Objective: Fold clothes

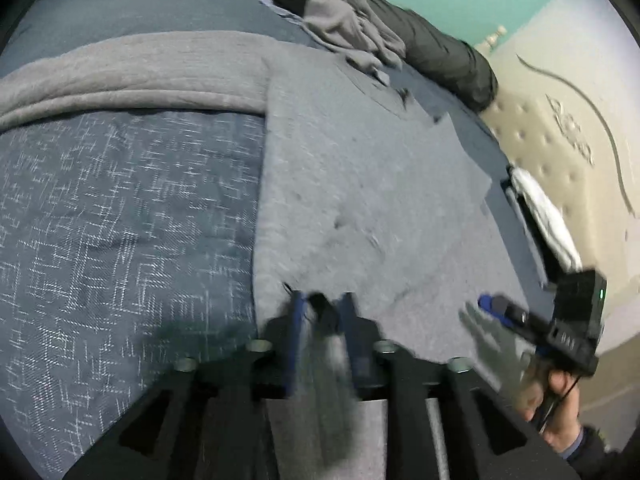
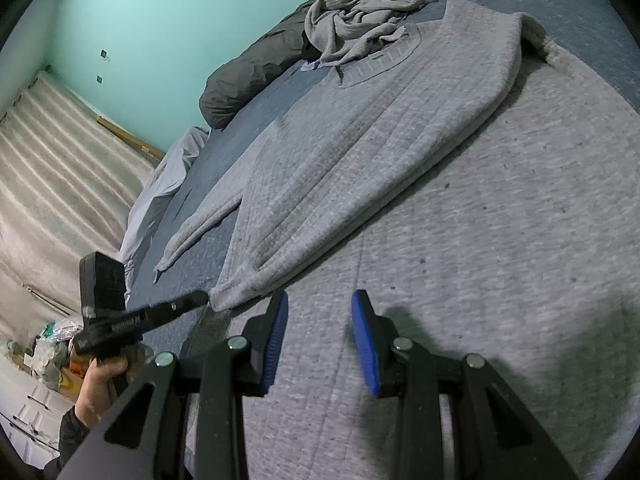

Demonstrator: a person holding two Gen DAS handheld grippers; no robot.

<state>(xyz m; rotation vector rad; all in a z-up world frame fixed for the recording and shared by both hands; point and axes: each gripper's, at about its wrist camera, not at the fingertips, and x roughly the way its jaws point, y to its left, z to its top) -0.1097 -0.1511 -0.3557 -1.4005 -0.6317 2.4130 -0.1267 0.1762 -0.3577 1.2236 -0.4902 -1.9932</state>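
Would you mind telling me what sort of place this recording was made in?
Most likely a bedroom. The clothes lie on a bed with a blue patterned bedspread, a bare quilted mattress leans nearby, and a grey sweater is spread out for folding.

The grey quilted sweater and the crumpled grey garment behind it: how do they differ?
The grey quilted sweater lies spread flat, one sleeve stretched out; the crumpled grey garment is bunched in a heap. The sweater shows stitched ribs; the garment looks thin and smooth. Both are grey and lie on the blue bedcover.
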